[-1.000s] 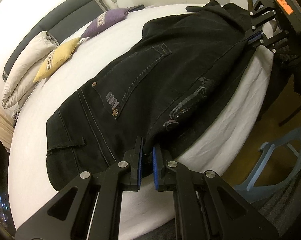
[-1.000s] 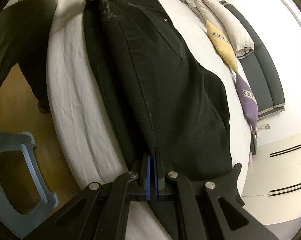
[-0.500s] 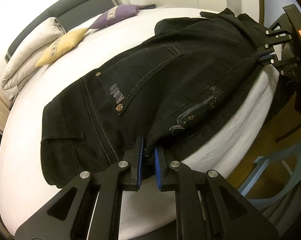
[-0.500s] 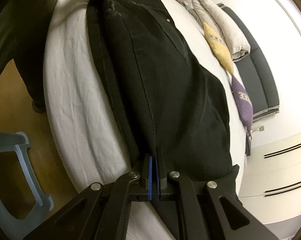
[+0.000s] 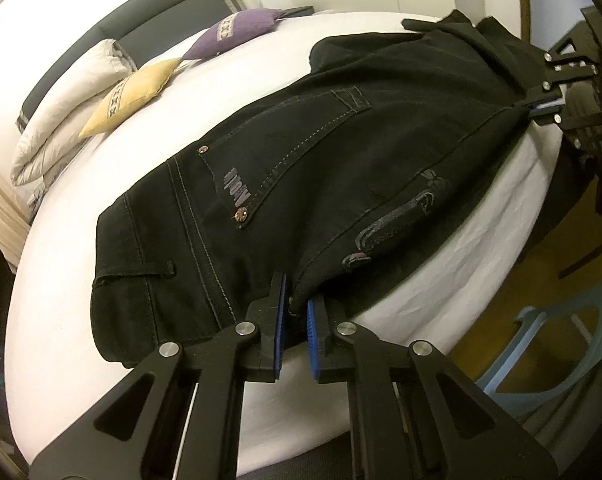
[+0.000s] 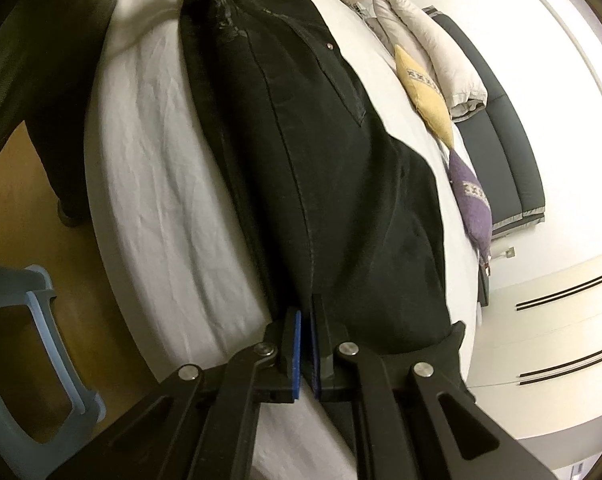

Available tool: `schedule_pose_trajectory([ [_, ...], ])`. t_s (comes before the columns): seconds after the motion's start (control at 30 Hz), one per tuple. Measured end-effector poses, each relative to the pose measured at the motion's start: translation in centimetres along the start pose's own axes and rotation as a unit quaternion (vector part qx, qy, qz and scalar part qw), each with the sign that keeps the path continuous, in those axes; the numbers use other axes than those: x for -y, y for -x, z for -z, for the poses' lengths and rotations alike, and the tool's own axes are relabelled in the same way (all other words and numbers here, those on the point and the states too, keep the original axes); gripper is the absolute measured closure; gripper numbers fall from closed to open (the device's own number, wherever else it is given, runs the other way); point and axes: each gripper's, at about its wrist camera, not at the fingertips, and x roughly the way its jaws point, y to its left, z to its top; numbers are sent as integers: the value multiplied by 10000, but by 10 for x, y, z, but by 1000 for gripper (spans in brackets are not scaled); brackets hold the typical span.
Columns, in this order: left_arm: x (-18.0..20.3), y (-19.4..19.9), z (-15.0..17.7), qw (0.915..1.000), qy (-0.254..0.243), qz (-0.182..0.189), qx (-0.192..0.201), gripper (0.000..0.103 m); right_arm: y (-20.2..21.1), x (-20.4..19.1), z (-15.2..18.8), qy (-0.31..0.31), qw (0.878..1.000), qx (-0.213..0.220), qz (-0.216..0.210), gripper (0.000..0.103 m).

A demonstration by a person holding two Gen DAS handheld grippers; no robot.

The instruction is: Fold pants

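The black pants [image 5: 321,184] lie stretched along the near edge of the bed [image 5: 229,60]. The left gripper [image 5: 297,316] clenches the fabric near the waistband, the pants fanning out ahead of its jaws. The right gripper [image 6: 305,336] clamps the leg end.

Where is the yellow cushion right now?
In the left wrist view, the yellow cushion lies upper left on the bed, between the purple cushion and folded white duvet.
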Motion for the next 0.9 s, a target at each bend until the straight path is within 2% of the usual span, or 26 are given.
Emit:
schedule_pose_trajectory([
  [0.1,3,-4,2,9998,-172,-52,-2,94,-6,-3,3,-18,10000,11,-19,97],
  [0.3,5,-8,7,9997,-191,-142,57,92,-11,-6,6,-46,9999,89,17,96],
  [0.47,14,-2,8,9986,-358,-400,16,90,-9,-23,13,275,9977,266,557,95],
  [0.53,17,6,7,9981,-435,-432,-70,88,2,-17,19,131,9972,340,649,76],
  [0.57,17,9,6,9982,-422,-409,-111,80,8,-13,21,-1,9972,365,649,43],
  [0.6,16,14,6,9986,-373,-335,-176,73,19,-3,26,-281,9967,485,583,17],
  [0.63,16,19,6,9990,-301,-235,-240,48,29,5,31,-508,9953,625,542,14],
  [0.67,16,26,6,9993,-253,-148,-242,32,37,13,35,-725,9932,727,543,14],
  [0.77,20,40,4,9994,-164,47,-316,31,47,47,53,-1525,9858,576,391,14],
  [0.87,20,49,-5,9990,-65,197,-385,31,37,97,76,-2604,9651,229,146,14],
  [0.9,21,52,-9,9993,-11,200,-329,31,31,119,85,-3041,9526,102,71,14],
])
